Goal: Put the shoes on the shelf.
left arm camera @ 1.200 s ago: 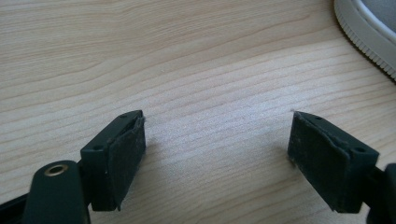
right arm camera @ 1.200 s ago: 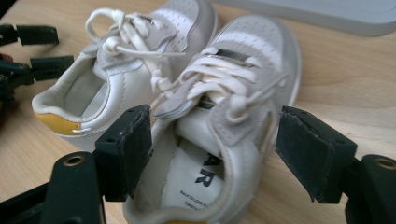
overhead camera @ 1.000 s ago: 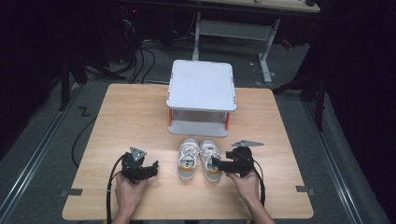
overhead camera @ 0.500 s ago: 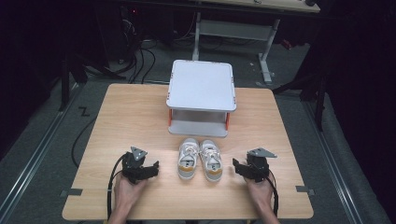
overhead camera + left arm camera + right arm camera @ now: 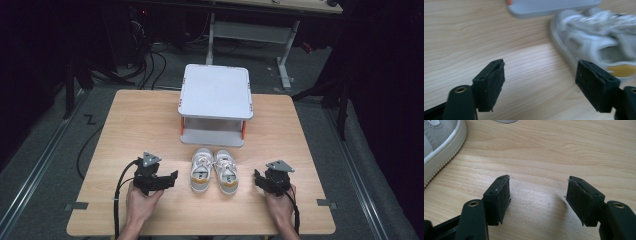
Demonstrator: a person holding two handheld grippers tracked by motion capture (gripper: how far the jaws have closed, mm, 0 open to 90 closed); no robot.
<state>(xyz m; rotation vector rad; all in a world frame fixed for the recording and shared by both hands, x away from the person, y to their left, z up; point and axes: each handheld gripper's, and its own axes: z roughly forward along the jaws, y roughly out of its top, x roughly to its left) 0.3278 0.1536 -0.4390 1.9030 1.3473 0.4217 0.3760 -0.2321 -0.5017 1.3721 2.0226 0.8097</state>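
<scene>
A wooden table (image 5: pixel 150 125) carries a grey shelf stand (image 5: pixel 216 102); just near of it a pair of sneakers (image 5: pixel 214 171) is laid, toes pointing far.

The left gripper (image 5: pixel 540 83) is spread wide, with one sneaker (image 5: pixel 596 42) seen at its right.

The right gripper (image 5: pixel 537 200) is spread over bare wood.

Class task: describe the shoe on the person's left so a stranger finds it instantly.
Start at the light wooden table, then the white two-tier shelf. Before it stands a pair of small white shoes; the left shoe has a mustard-yellow heel, its neighbour a greyer one.
</scene>
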